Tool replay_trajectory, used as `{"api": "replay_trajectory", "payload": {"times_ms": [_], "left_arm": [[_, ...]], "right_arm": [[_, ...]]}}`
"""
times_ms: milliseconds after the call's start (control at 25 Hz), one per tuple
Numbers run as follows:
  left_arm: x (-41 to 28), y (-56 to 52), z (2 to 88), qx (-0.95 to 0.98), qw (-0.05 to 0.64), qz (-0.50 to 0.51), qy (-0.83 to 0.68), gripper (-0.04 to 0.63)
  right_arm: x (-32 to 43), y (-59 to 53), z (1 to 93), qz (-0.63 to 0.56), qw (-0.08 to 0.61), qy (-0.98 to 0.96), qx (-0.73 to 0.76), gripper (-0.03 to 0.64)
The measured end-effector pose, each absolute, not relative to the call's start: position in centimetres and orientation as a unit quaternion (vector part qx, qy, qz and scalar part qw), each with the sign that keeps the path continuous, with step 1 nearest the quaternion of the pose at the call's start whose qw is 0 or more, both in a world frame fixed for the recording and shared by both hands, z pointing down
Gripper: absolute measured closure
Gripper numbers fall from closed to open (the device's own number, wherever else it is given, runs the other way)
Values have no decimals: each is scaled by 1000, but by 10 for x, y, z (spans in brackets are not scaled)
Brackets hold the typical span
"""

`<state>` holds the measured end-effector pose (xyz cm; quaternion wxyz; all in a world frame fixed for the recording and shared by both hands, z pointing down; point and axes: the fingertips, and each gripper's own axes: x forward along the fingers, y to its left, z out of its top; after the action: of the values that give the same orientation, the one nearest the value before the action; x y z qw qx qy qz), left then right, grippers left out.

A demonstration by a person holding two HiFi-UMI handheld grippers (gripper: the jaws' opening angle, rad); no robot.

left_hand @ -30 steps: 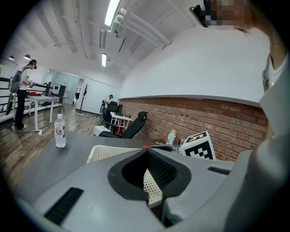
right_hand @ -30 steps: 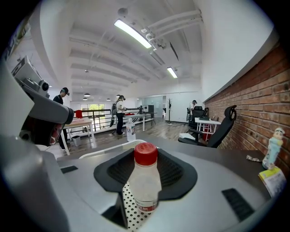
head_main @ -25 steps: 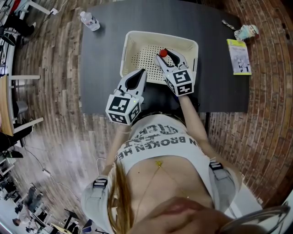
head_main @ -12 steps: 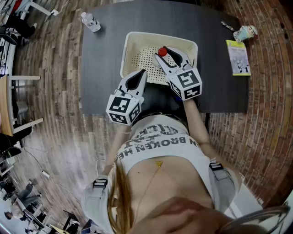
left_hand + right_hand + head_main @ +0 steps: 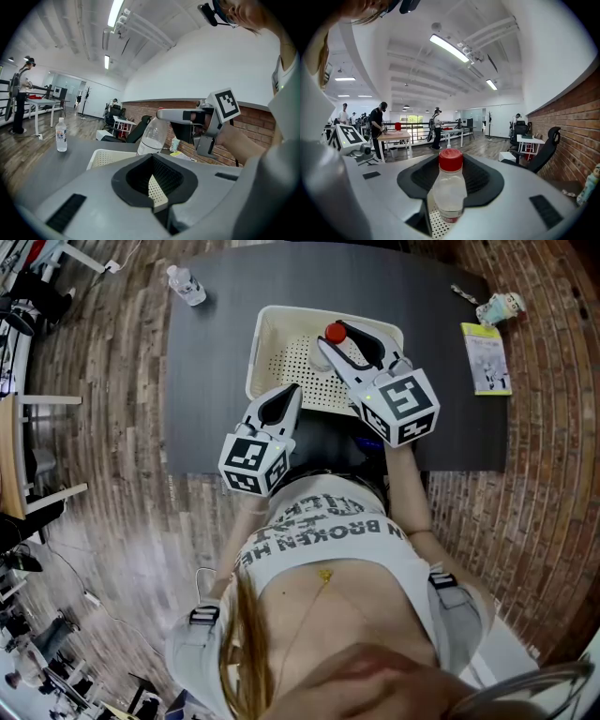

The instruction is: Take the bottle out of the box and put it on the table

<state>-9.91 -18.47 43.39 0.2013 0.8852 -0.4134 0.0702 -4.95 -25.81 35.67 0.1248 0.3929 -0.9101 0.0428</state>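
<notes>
A clear bottle [image 5: 449,192] with a red cap [image 5: 335,332] hangs upright over the cream perforated basket [image 5: 281,326] on the dark table [image 5: 211,371]. My right gripper [image 5: 339,337] is shut on the bottle's body, and the cap stands above the jaws. From the left gripper view the bottle [image 5: 152,136] is lifted above the basket's rim [image 5: 105,154], held by the right gripper [image 5: 187,115]. My left gripper [image 5: 294,388] hovers at the basket's near edge, its tips together with nothing held.
A second water bottle [image 5: 184,282] stands at the table's far left corner. A yellow-green booklet [image 5: 487,357] and a small cup-like item [image 5: 503,306] lie at the far right. People stand at tables [image 5: 391,136] in the background.
My right gripper has risen with the bottle, lifting it up from inside the basket. The left gripper has stayed where it was.
</notes>
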Motion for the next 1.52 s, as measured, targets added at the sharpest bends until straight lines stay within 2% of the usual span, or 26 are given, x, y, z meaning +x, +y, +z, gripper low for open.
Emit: {"api": "replay_trajectory", "payload": {"times_ms": [1520], "left_arm": [[-77,-153,420,887,189,67,-417,592]], "right_arm": [[-42,-233,341,29,123,-919,373,465]]}}
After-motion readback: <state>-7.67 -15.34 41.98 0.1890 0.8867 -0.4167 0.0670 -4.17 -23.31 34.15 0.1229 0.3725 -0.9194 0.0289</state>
